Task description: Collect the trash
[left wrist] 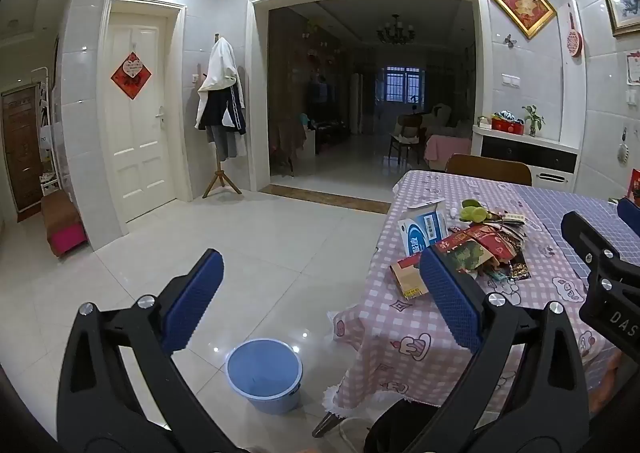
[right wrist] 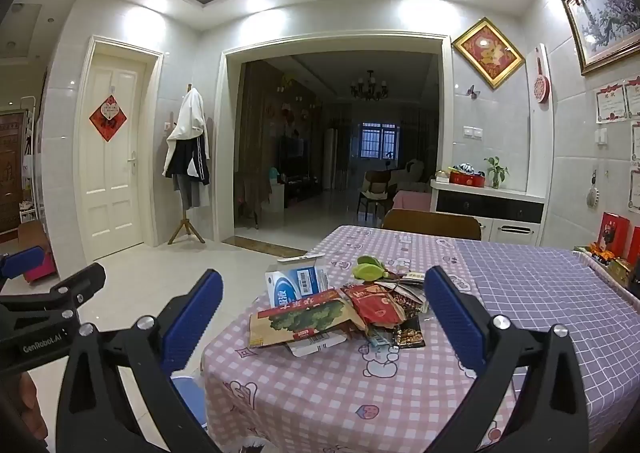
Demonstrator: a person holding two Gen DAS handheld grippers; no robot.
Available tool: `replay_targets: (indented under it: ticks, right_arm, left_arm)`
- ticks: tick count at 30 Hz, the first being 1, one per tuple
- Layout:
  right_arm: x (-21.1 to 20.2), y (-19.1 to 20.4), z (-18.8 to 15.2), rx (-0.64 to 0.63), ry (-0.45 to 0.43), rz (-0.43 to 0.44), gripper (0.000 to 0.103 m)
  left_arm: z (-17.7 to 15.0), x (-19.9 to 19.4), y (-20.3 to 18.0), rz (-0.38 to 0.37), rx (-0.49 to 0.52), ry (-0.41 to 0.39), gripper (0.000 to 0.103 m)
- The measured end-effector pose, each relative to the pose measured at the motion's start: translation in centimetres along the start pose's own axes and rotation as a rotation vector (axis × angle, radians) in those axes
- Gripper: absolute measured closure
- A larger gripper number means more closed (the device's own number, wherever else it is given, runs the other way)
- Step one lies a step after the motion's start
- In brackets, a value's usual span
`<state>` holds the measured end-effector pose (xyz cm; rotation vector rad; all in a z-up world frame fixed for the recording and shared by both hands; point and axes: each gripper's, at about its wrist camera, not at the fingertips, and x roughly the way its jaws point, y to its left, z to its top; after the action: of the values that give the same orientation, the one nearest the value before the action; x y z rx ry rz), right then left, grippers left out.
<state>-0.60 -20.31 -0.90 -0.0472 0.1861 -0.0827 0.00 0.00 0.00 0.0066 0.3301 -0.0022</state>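
Observation:
A heap of trash lies on the pink checked tablecloth: a white-and-blue box, flattened cartons, red wrappers, a green peel. The heap also shows in the left wrist view. A blue plastic bucket stands on the floor beside the table corner; its rim shows in the right wrist view. My left gripper is open and empty, above the floor left of the table. My right gripper is open and empty, in front of the heap.
A brown chair back stands at the table's far side. Red boxes sit at the table's right edge. A coat stand and a white door are across the tiled floor. A low cabinet lines the right wall.

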Motion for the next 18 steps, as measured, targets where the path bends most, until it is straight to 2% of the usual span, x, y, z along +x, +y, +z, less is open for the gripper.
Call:
replay_targets:
  ticks: [18]
  right_arm:
    - [0.26,0.25,-0.3,-0.003,0.007,0.003,0.004]
  left_arm:
    - [0.0,-0.65,0.01,0.001,-0.006,0.006,0.007]
